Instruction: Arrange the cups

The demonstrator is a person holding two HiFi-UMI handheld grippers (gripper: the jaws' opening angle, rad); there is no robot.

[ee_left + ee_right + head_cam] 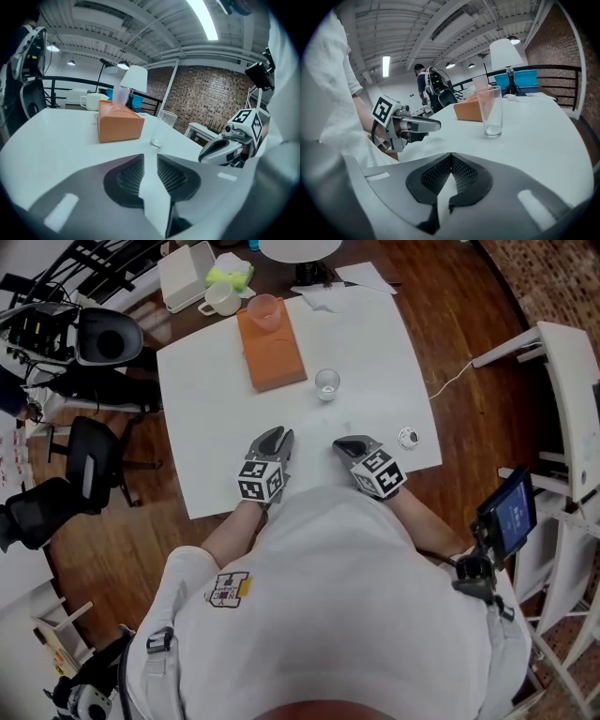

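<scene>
Plainly, the clear cup [326, 384] stands beyond the right claw [341, 442].

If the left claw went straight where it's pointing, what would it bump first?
The left claw tips downward, so likely the white table first; sliding on, the clear drinking glass stands nearly in its line. Depth is unclear.

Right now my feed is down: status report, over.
Left gripper fingers slightly apart, empty; right gripper shut, empty. Clear glass cup upright ahead, untouched. Path to it clear; orange rectangular box stands beyond.
</scene>
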